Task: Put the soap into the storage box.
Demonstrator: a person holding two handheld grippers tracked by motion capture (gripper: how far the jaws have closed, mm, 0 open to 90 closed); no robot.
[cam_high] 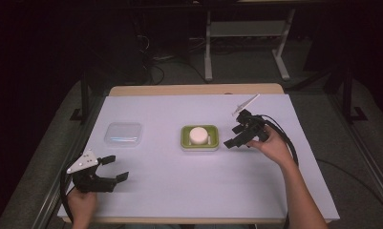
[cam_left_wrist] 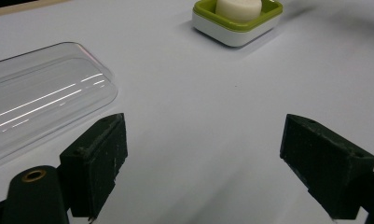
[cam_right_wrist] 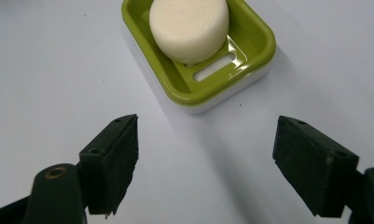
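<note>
With fingers apart, the right gripper [cam_high: 233, 137] just beside the soap dish [cam_high: 199, 139] should square up, then straddle the soap [cam_right_wrist: 189, 27]; the left gripper [cam_high: 113, 168], also spread, waits near the clear lid [cam_high: 123, 134].

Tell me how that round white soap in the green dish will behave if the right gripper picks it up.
The soap looks like a solid, smooth puck, so it is probably stiff but slippery between the pads. Its curved side may let it squirm or roll out. It sits loose in the dish, which looks light and may shift if the right gripper, now open, nudges it.

High camera looks down; gripper cameras skim low, sharing the soap dish [cam_high: 199, 137].
</note>
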